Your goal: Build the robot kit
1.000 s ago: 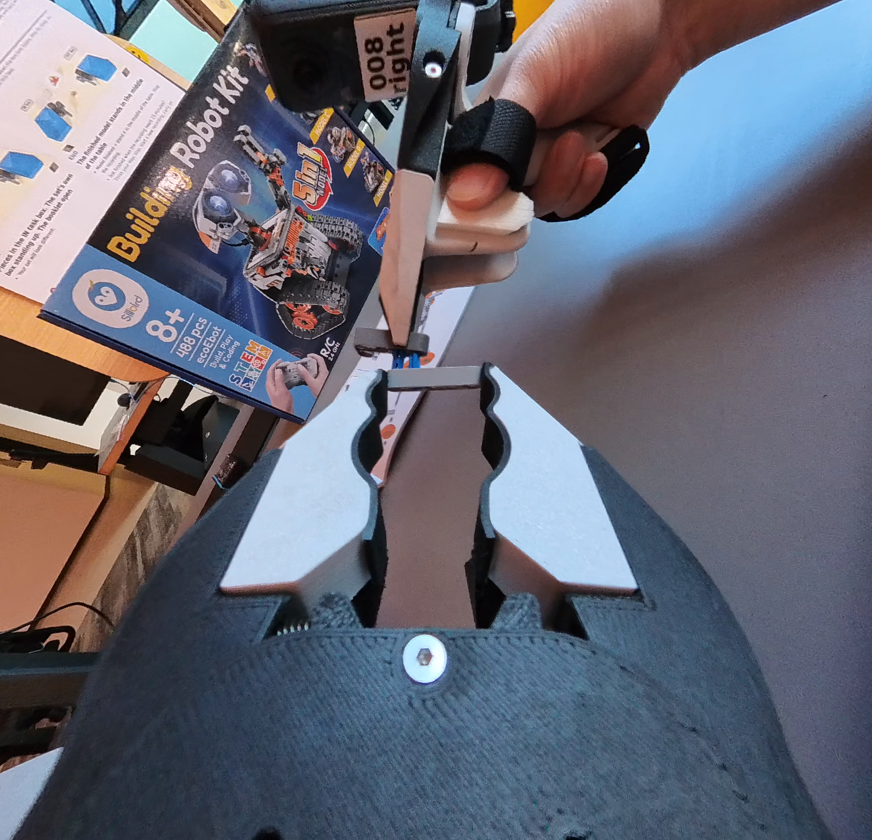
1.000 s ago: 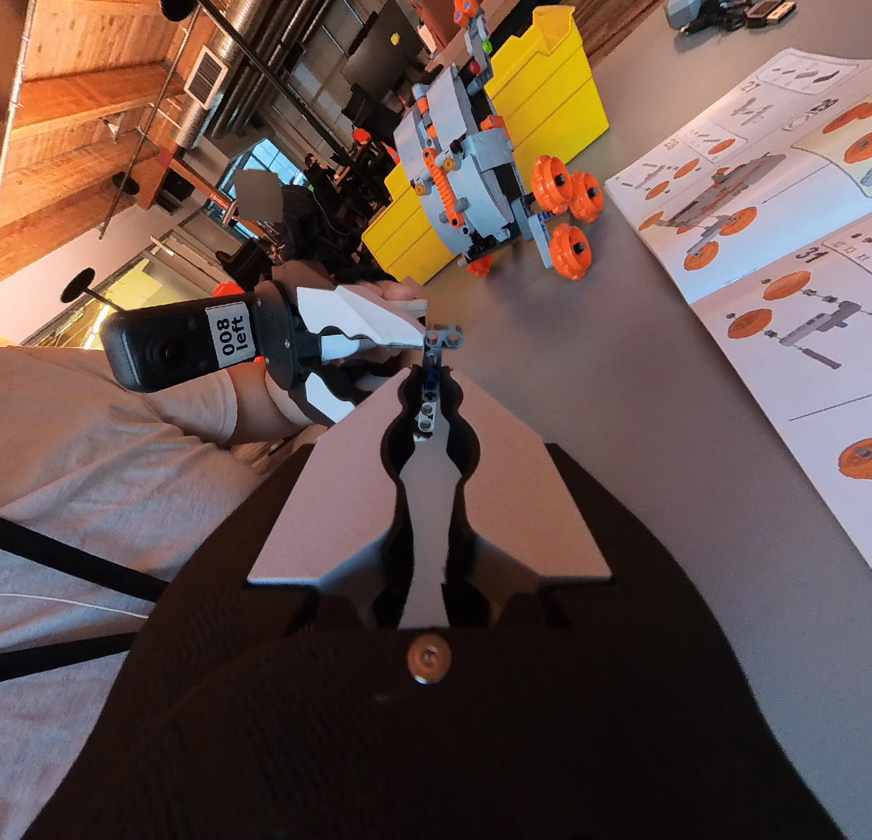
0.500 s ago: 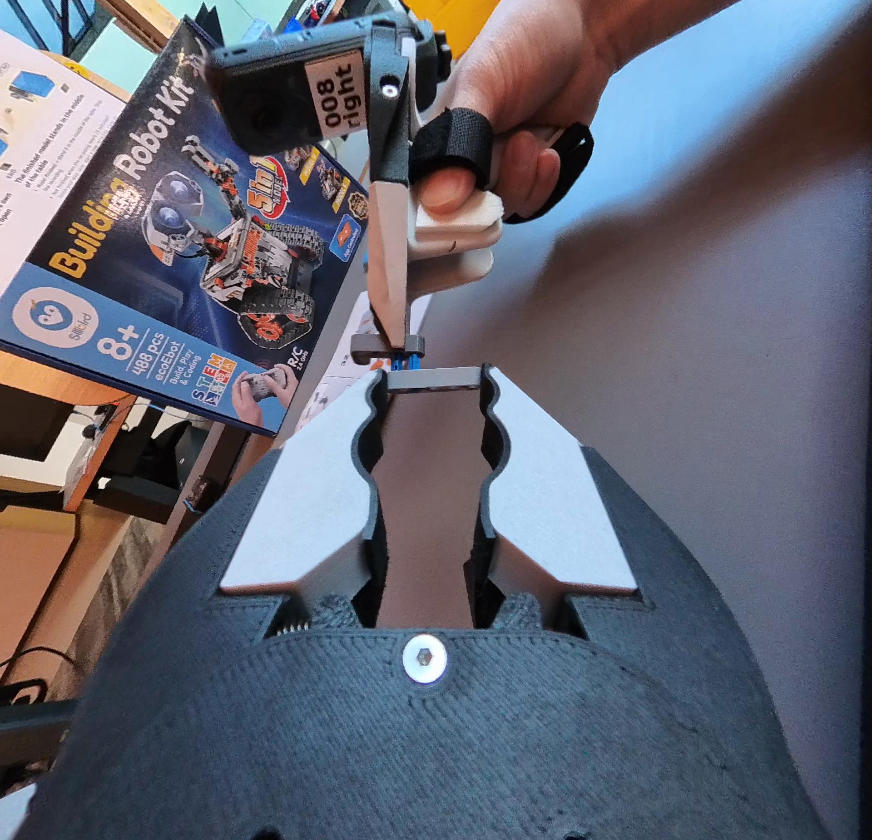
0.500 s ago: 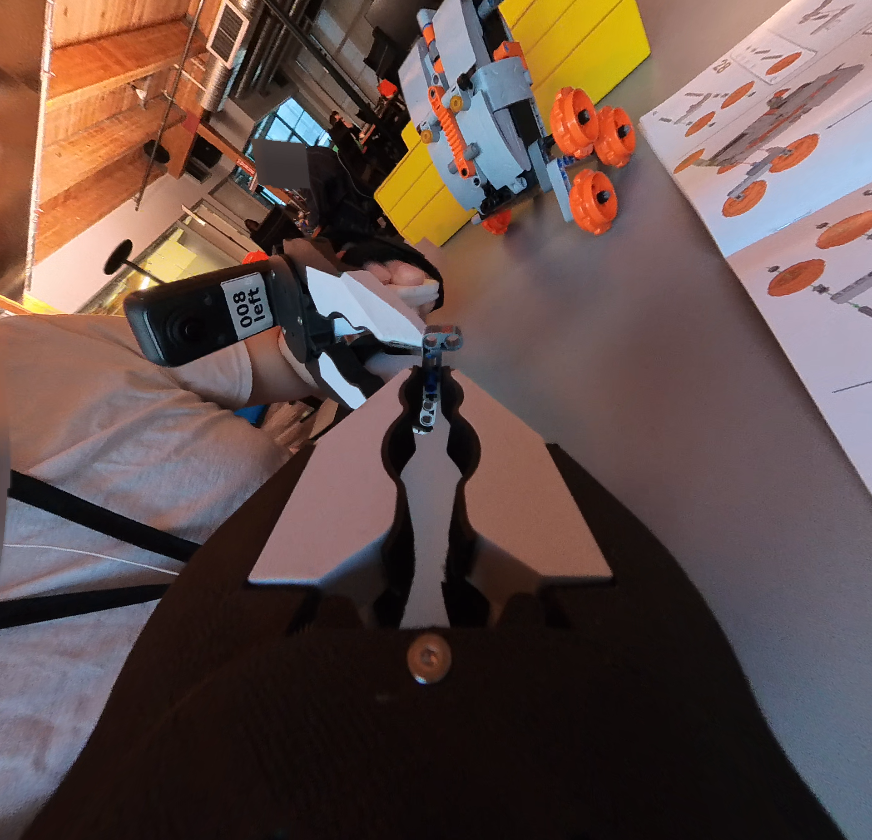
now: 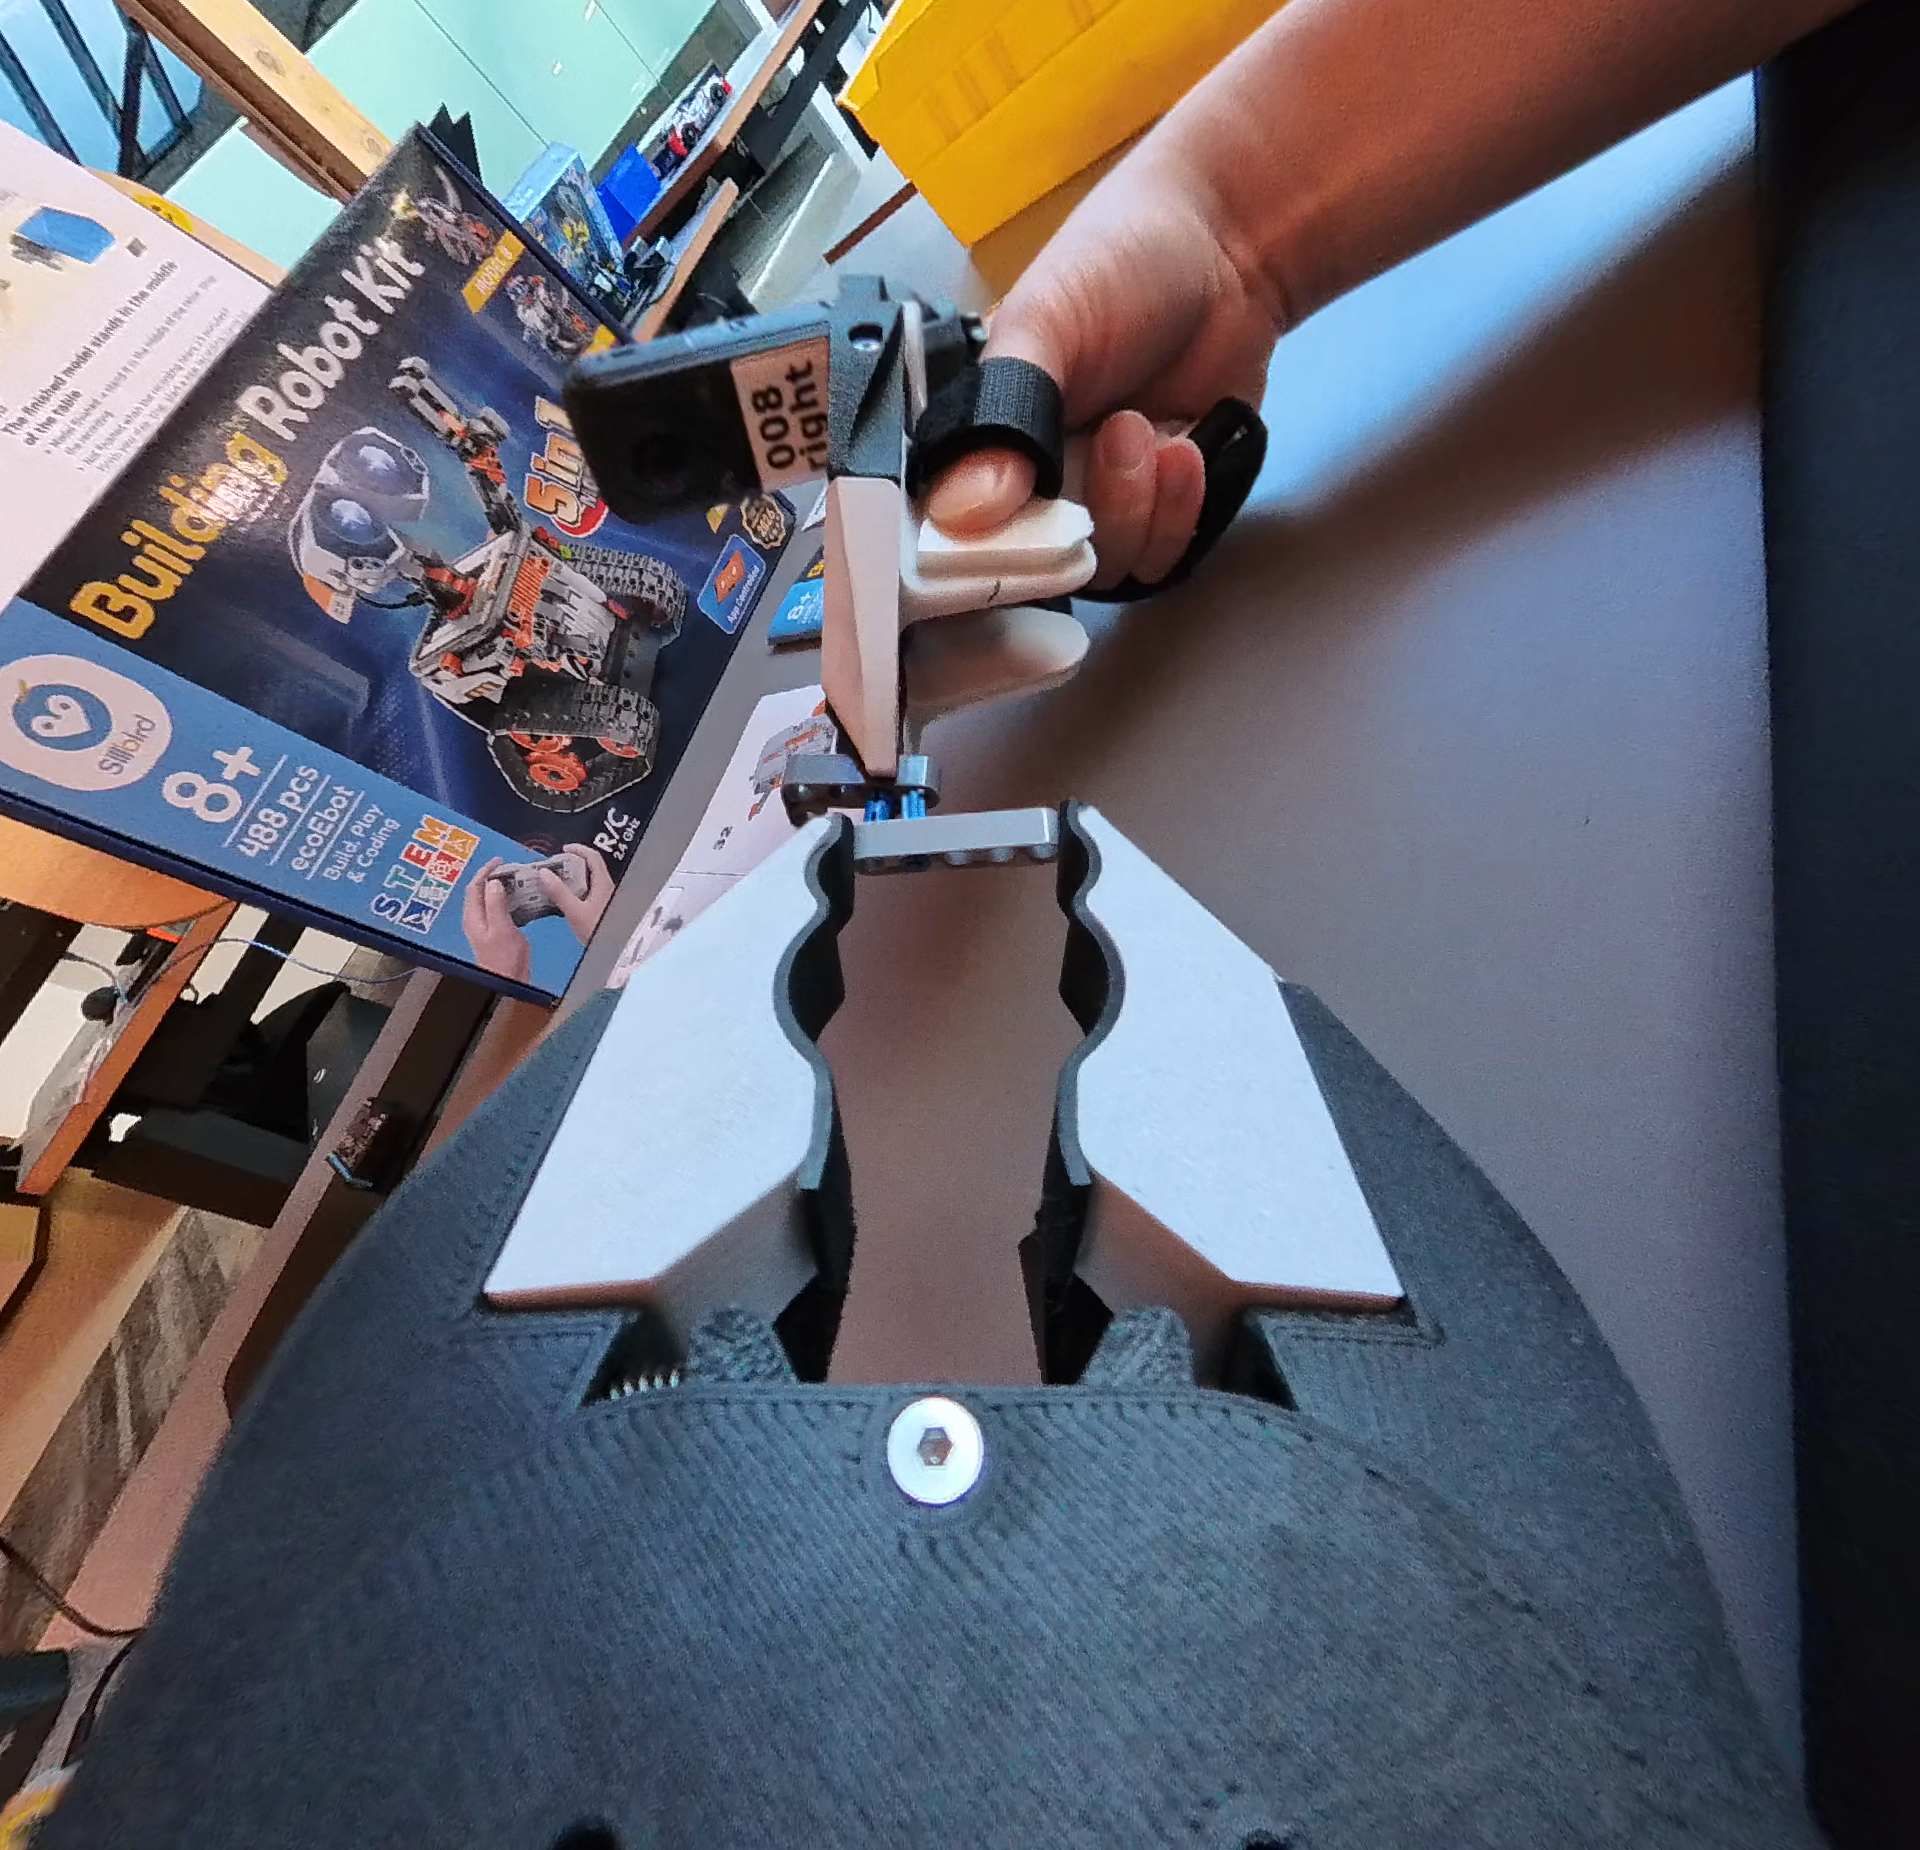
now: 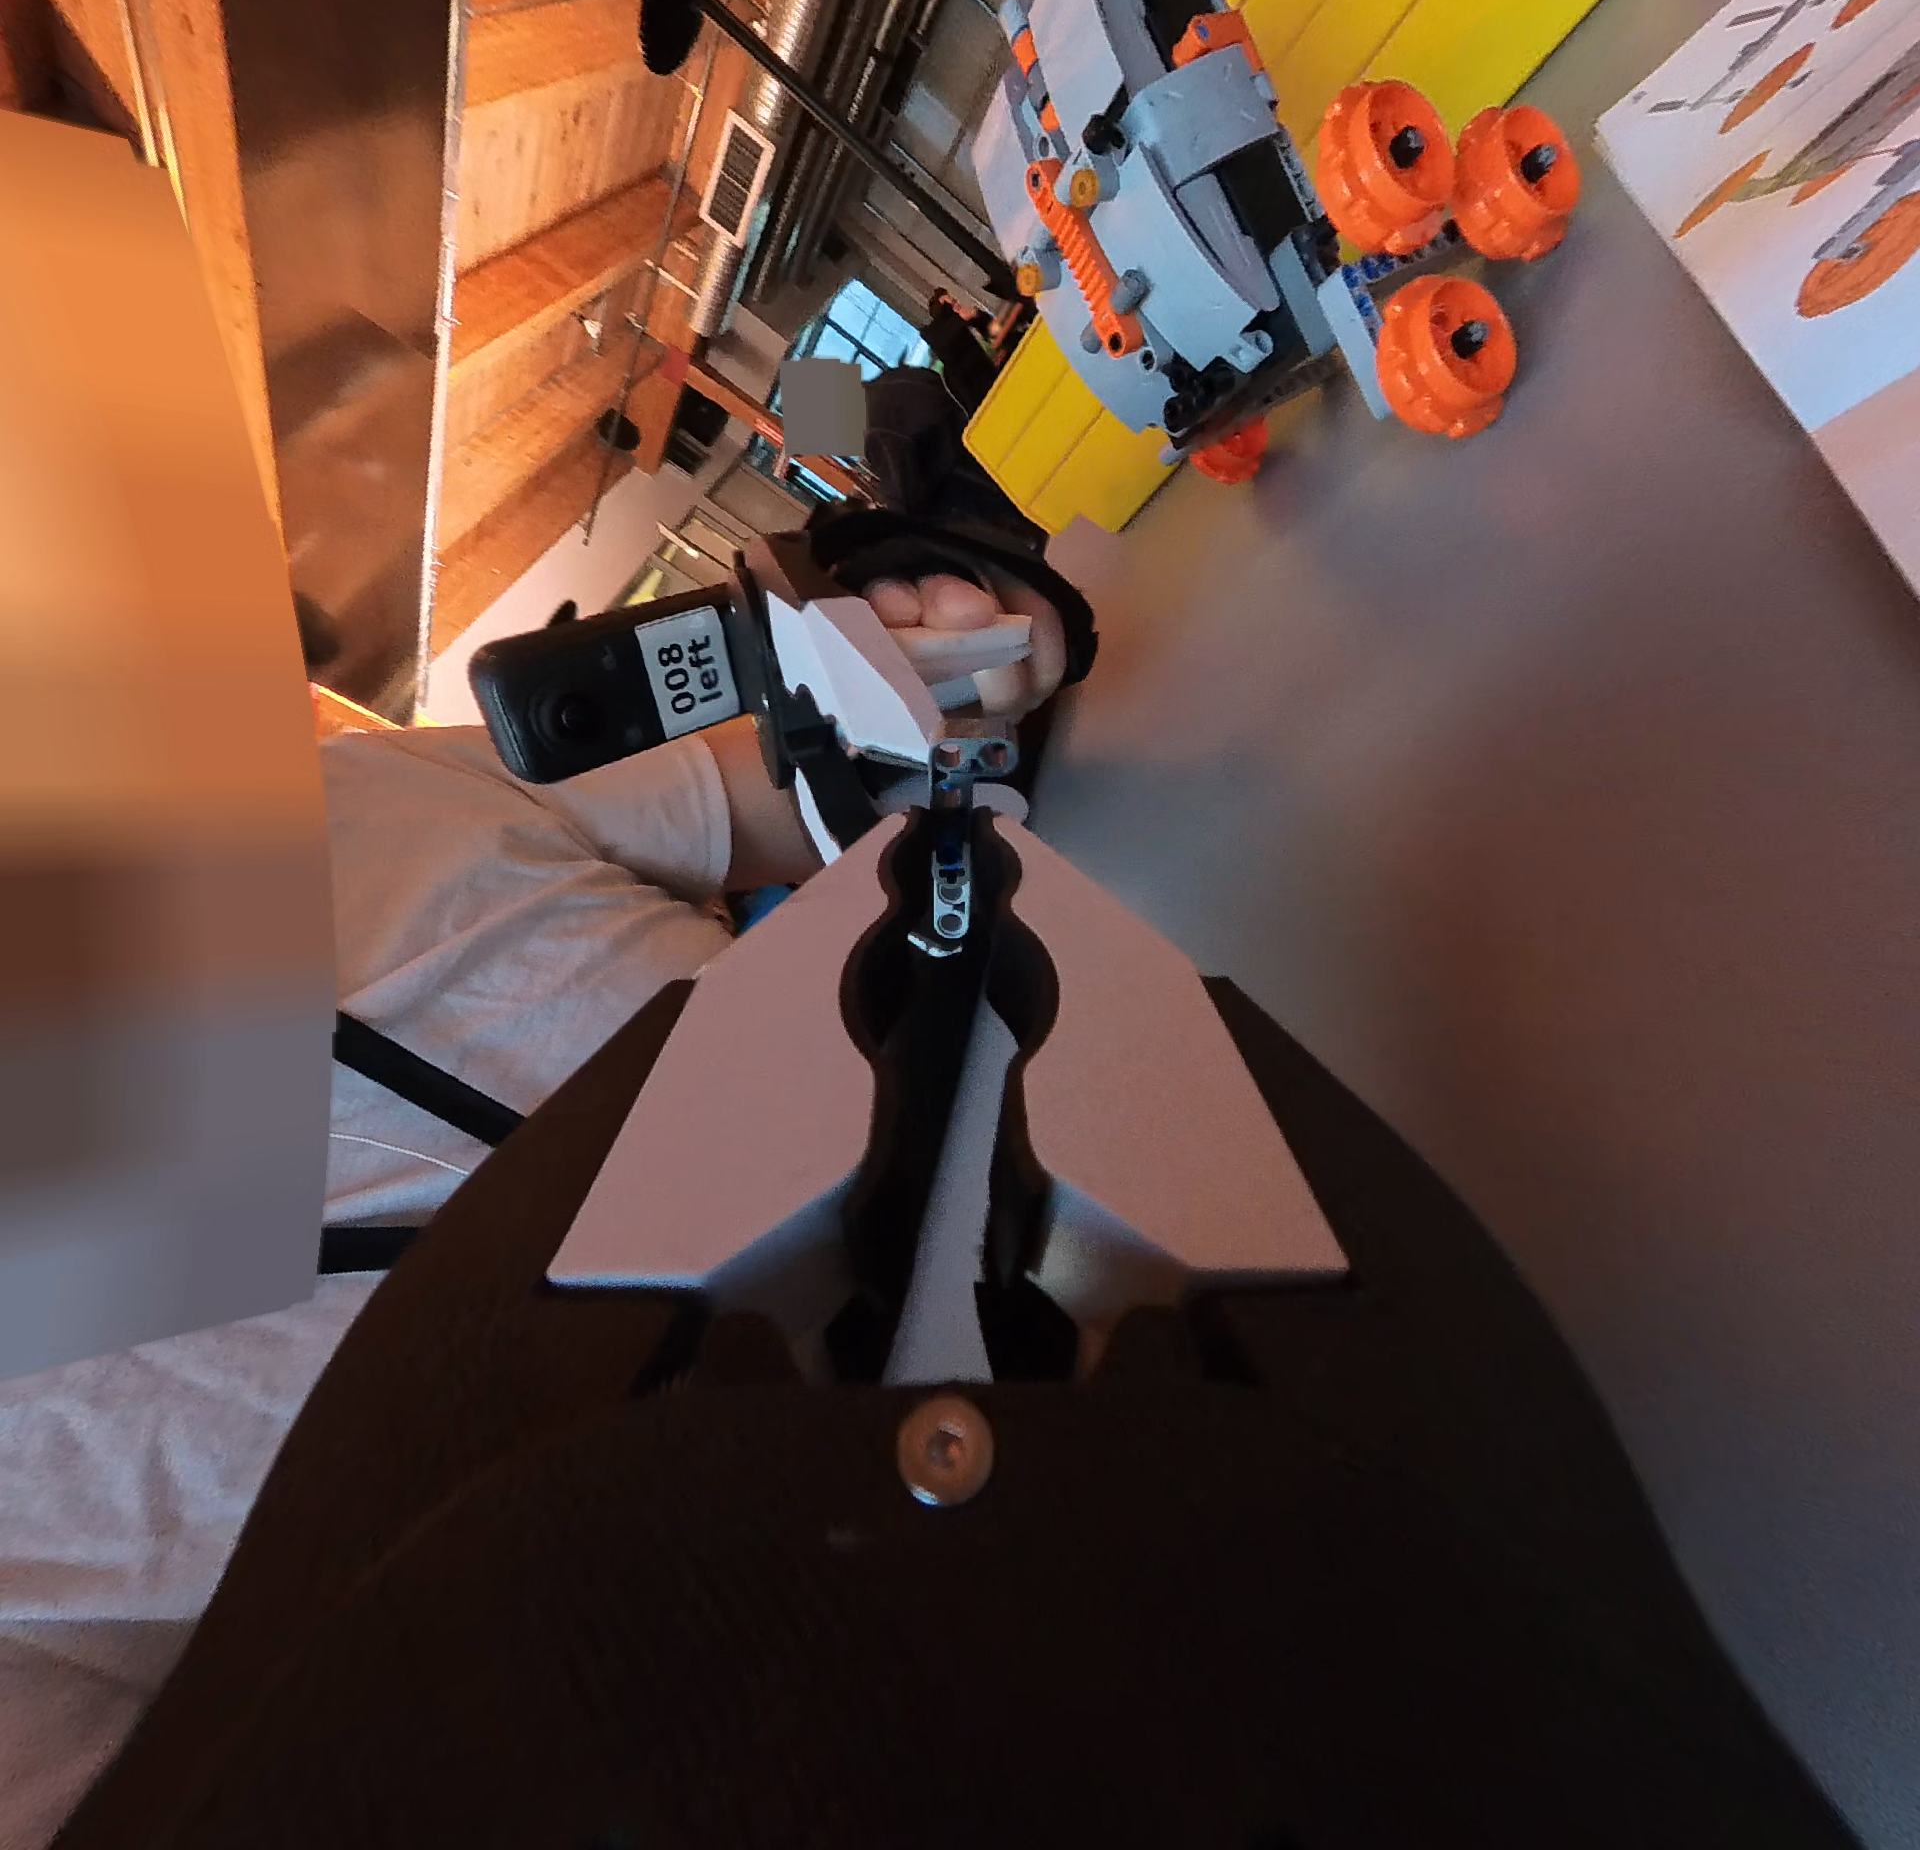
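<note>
In the left wrist view my left gripper (image 5: 956, 836) is shut on a light grey holed beam (image 5: 966, 844), held crosswise at the fingertips. Just above it, the right gripper (image 5: 878, 761), held by a hand, pinches a darker grey beam (image 5: 821, 784). Two blue pins (image 5: 894, 808) span the small gap between the beams. In the right wrist view my right gripper (image 6: 951, 850) is shut on the thin grey beam (image 6: 951, 901). The left gripper (image 6: 935, 751) holds the other beam (image 6: 977, 758) across its end. Both are held above the grey table (image 5: 1455, 917).
A blue robot-kit box (image 5: 343, 595) leans at the left. An open instruction booklet (image 6: 1787, 200) lies on the table at the right. A grey model with orange wheels (image 6: 1195, 242) stands before yellow bins (image 6: 1070, 460). A person's light sleeve (image 6: 520, 865) is at the left.
Both grippers have swung together, still shut on their beams, with the blue pins still between them. The right gripper and hand now look lower and farther off in the left wrist view.
</note>
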`<state>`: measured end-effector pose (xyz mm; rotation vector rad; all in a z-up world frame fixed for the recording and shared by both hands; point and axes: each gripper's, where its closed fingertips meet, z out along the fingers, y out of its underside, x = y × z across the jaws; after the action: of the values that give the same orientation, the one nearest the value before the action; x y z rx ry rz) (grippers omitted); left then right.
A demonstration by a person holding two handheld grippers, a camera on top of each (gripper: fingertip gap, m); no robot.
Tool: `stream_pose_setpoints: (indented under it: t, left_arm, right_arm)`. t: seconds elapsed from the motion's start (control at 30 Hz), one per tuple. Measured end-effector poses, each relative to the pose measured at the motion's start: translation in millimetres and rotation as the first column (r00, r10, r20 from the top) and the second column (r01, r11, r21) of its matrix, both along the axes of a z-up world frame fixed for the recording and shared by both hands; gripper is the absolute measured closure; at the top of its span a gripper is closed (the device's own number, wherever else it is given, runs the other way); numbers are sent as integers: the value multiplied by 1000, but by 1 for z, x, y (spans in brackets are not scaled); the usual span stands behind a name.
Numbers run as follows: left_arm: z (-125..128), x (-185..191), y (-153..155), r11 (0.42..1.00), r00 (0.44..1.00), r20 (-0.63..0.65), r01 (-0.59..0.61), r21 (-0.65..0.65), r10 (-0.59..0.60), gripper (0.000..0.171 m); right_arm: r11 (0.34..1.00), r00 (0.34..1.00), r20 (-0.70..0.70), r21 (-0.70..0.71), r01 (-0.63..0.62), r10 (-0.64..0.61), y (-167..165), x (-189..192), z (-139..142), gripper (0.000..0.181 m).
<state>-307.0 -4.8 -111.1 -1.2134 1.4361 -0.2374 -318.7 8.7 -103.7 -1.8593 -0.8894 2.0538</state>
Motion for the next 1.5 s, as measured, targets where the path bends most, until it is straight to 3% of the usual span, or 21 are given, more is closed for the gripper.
stream_pose_setpoints:
  t: [0.3,0.33,0.4,0.43,0.47,0.6,0.7,0.8,0.9,0.97,1.03,1.13,1.2,1.27,1.33,1.43,1.5]
  left_arm:
    - [10,-2,-8,1000,999,48,17,19,-18,135]
    - [18,4,-13,997,995,77,53,48,-57,171]
    - [14,13,-16,995,997,44,65,82,-69,171]
    - [9,12,-18,994,997,20,69,80,-70,171]
    - [7,8,-18,995,998,15,64,75,-66,171]
    - [17,-4,-2,1000,991,134,11,10,-12,171]
    - [18,-4,0,998,983,180,44,-32,-38,171]
    - [45,-12,1,996,954,297,60,-62,-39,171]
    - [81,-40,-4,996,931,362,-17,-82,46,171]
    - [81,-68,-7,977,939,307,-103,-187,157,168]
    - [59,-102,-12,924,953,134,-222,-311,273,160]
    - [18,-160,-22,778,887,-162,-458,-431,433,147]
    - [-1,-185,-28,699,835,-239,-546,-462,495,155]
    - [-23,-201,-35,569,784,-313,-609,-552,536,154]
    - [-37,-211,-45,478,745,-377,-651,-589,550,153]
    - [-47,-210,-52,411,727,-395,-659,-630,562,148]
    - [-65,-210,-60,339,698,-482,-695,-634,529,135]
  right_arm:
    - [1000,1000,-16,11,6,-6,-2,-4,4,175]
    - [996,996,63,46,-73,70,-18,-11,-10,174]
    - [954,946,182,80,-287,269,-65,-32,-31,173]
    - [940,934,220,129,-315,282,-72,-36,-36,174]
    - [947,934,274,160,-279,229,-63,-34,-43,174]
    - [985,966,258,162,-51,7,-14,-6,-38,174]
    - [986,971,239,165,-35,-6,-9,-4,-32,174]
    - [987,970,243,153,-40,1,-9,-4,-35,174]
    - [989,964,267,144,-37,-3,-6,-2,-43,174]
    - [990,966,260,139,-22,-15,-3,-1,-41,174]
    - [988,963,269,155,-15,-27,0,0,-43,174]
    - [990,962,272,144,-8,-32,3,-1,-44,174]
    - [991,961,273,136,-8,-30,3,-3,-44,174]
    - [990,960,278,140,-7,-33,3,-3,-45,174]
    - [990,960,277,143,-5,-35,2,-2,-45,174]
    - [989,959,282,146,-3,-39,1,-1,-45,174]
    - [989,956,290,147,-9,-35,0,-2,-47,174]
